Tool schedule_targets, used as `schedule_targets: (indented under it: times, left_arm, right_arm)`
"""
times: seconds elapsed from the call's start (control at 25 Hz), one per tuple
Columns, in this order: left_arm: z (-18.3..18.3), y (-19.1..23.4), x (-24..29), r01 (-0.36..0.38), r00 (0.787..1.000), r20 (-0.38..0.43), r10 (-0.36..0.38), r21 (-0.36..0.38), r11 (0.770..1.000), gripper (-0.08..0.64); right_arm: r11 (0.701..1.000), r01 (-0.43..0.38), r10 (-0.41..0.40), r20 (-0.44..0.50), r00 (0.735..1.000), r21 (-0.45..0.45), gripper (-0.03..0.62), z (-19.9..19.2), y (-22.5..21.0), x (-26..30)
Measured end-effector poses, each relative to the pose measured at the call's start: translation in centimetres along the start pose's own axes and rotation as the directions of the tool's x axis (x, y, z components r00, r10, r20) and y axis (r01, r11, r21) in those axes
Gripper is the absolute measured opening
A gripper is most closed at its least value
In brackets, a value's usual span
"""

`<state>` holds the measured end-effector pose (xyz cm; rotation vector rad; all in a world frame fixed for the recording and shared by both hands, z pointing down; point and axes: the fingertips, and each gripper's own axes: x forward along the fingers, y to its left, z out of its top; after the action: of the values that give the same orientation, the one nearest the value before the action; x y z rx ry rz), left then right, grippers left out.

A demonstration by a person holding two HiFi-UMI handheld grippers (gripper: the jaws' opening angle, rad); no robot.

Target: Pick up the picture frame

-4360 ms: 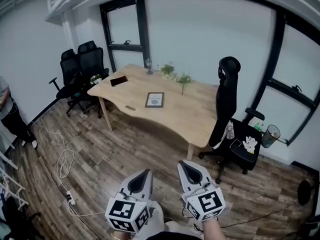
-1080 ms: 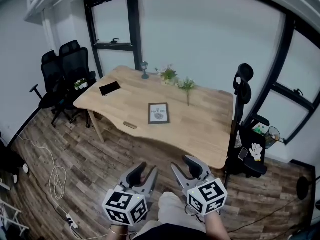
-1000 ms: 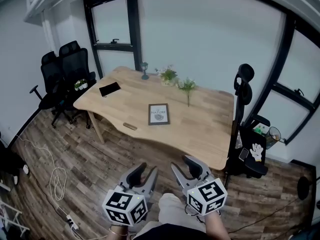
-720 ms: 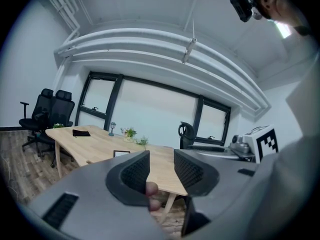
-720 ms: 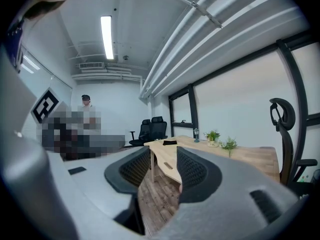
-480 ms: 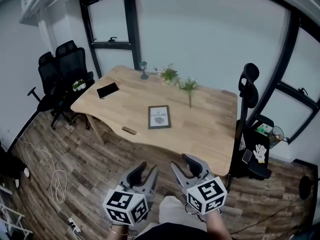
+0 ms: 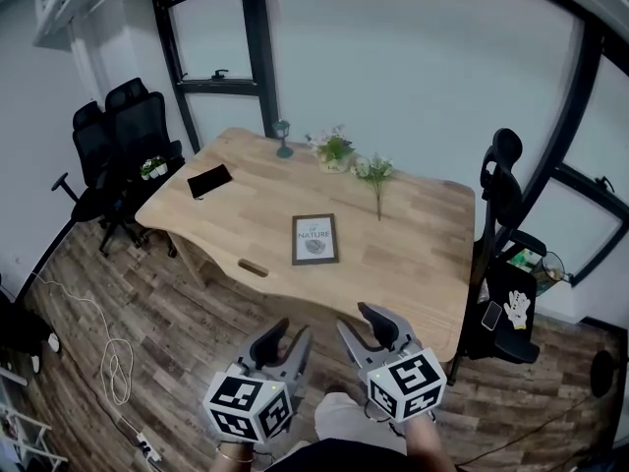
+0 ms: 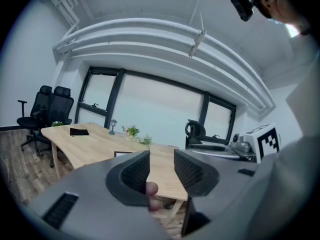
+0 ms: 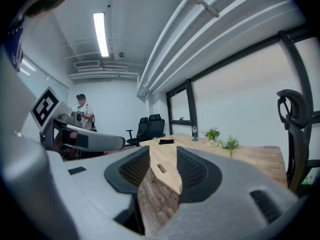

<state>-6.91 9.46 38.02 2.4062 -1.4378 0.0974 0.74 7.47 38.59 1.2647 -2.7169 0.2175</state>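
Task status: approach stage, judged from the layout. No contact with the picture frame (image 7: 315,239) yet.
Frame location: lying flat on the table (image 7: 423,264), near the middle of the top, slightly toward the near edge, with nothing resting on it.
Left gripper (image 7: 285,338): held over the floor, well short of the table's near edge. The jaws are parted by a narrow gap with nothing between them.
Right gripper (image 7: 356,323): just beside the left one, also short of the table. The jaws are released and empty, with only the floor and the table edge showing through the gap.
Remaining work: reach the table, bring the jaws over a frame edge, clamp, and lift. A flat frame probably needs an edge grip.
Container 1: small pot (image 7: 335,157) at the table's far side, holding a leafy, flowering plant.
Container 2: slim vase (image 7: 378,205) right of the pot, holding one green sprig.
Container 3: wire bin (image 7: 551,267) on the floor beyond the table's right end. Its contents cannot be made out.
Other items on the table: black flat item (image 7: 208,180) at the left end, and a small brown block (image 7: 253,267) at the near edge.
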Motion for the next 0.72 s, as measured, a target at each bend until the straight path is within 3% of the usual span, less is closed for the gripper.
schedule_targets:
  times: [0.72]
  left_arm:
    - [2.9, 3.7, 10.1, -0.049, 0.999, -0.006, 0.048, -0.024, 0.999, 0.144]
  right_arm:
    - [0.999, -0.037, 0.037, -0.014, 0.999, -0.005, 0.146, 1.5, -8.0, 7.8]
